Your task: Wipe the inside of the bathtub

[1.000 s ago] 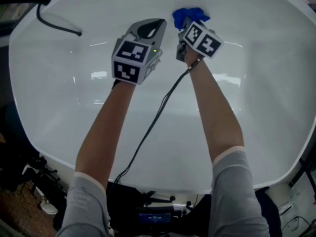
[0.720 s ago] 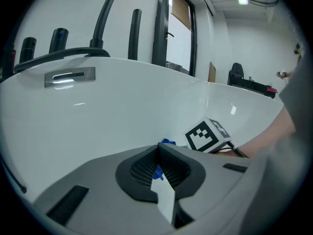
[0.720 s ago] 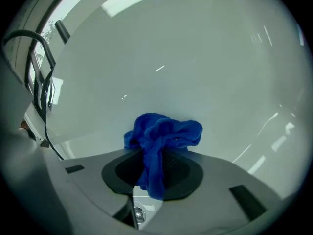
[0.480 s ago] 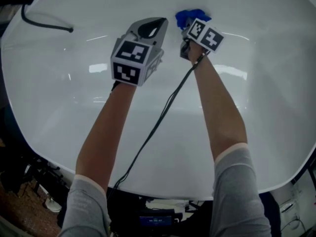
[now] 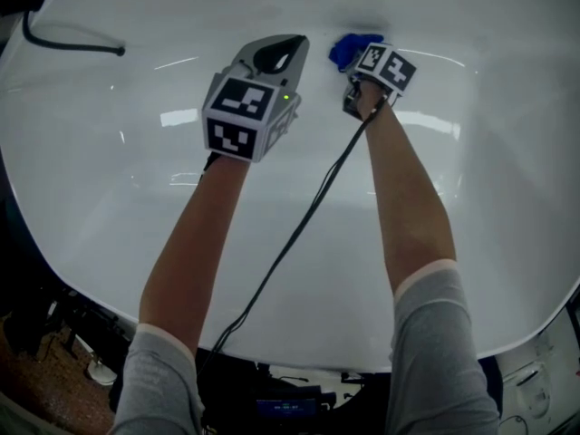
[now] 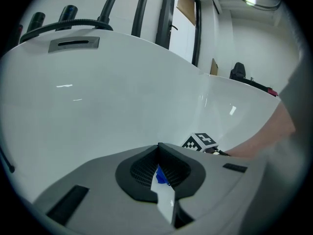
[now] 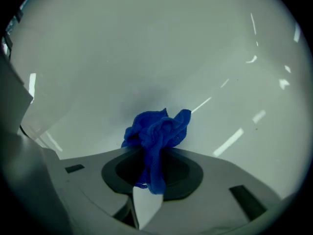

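The white bathtub [image 5: 118, 216] fills the head view, and both grippers reach inside it. My right gripper [image 5: 355, 60] is shut on a crumpled blue cloth [image 5: 350, 49], which presses against the tub's far inner wall. In the right gripper view the blue cloth [image 7: 156, 130] bunches out past the right gripper [image 7: 150, 161] onto the glossy wall [image 7: 161, 58]. My left gripper [image 5: 275, 54] hovers just left of it, shut, and I see nothing held in it. From the left gripper view, the left gripper [image 6: 158, 148] points at the tub wall [image 6: 98, 106], with the right gripper's marker cube [image 6: 199, 142] beyond.
A black hose [image 5: 63, 43] lies on the tub's upper left part. A black cable [image 5: 299, 229] runs from the right gripper down over the near rim. An overflow slot [image 6: 73, 44] sits high on the wall, with dark hoses [image 6: 73, 22] behind the rim.
The right gripper has slid the blue cloth a little to the right along the tub wall. The left gripper has stayed about where it was.
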